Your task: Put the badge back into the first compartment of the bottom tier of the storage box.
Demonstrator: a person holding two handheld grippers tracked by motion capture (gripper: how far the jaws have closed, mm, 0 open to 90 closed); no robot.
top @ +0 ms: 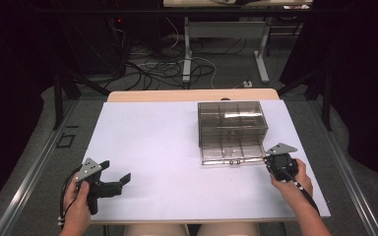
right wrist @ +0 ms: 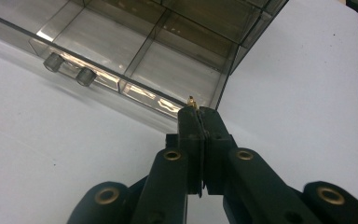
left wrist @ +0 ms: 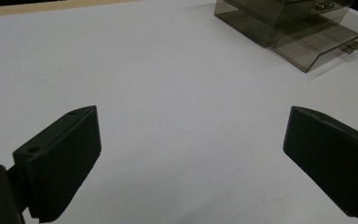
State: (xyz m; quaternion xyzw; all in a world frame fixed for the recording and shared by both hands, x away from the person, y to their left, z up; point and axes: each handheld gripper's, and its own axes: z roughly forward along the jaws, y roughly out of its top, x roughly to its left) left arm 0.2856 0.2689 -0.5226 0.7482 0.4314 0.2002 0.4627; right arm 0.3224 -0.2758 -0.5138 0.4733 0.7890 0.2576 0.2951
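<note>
Presently noted: smoky transparent plastic drawer box (top: pixel 232 129) on white counter (top: pixel 152 162), lower drawer (top: pixel 231 155) pulled out. Right tool (right wrist: pixel 195 108) clamped on small brass-coloured piece (right wrist: pixel 192 100) beside drawer corner. Left tool (top: pixel 114 173) spread apart, well away.

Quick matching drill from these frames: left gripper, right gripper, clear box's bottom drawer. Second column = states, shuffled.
Things:
1. black left gripper
2. black right gripper
3. bottom drawer of the smoky clear plastic drawer box

States:
A. pulled out
B. jaws wide apart over bare white table
C. jaws closed on a tiny brass-coloured piece

Pairs: 1-B, 2-C, 3-A
</note>
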